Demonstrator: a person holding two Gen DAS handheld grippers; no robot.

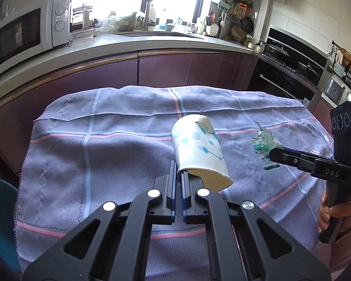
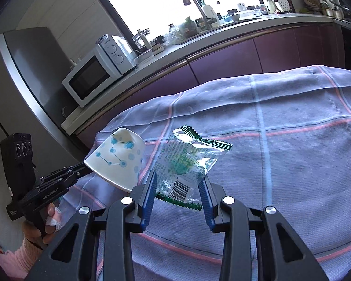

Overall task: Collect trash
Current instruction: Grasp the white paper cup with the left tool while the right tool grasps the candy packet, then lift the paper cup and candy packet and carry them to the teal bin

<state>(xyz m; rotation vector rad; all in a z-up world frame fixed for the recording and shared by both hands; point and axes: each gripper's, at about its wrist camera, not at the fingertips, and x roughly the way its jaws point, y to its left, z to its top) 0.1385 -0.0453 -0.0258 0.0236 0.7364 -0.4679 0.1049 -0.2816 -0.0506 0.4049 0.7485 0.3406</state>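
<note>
**Two hand-held claws, each carrying a piece of trash above a cloth-covered table**

The left gripper [image 1: 179, 182] has its jaws pinched nearly together on the rim wall of a paper cup [image 1: 199, 149], one finger inside the mouth and one outside. The cup is white with a pattern of blue dots joined by thin lines. It points away from the claw, base tilted upward, and its wall is dented near the base. It appears to be lifted clear of the cloth, over the middle of the table.

The cup looks very light and thin-walled, so it should crush easily; the rim, its stiffest part, is the sensible place to grip.

The right gripper [image 2: 178, 187] holds its jaws partly apart around a snack wrapper [image 2: 189, 161], which seems caught between the blue pads. The wrapper is clear crinkled film with green zigzag ends, green print and a barcode. It sticks up from the claw, toward the table's right side. It is likely feather-light, floppy and slippery, so a grip across the bunched middle should hold best.

Underneath lies a lilac tablecloth [image 1: 105, 154] with pink and pale blue stripes.
</note>
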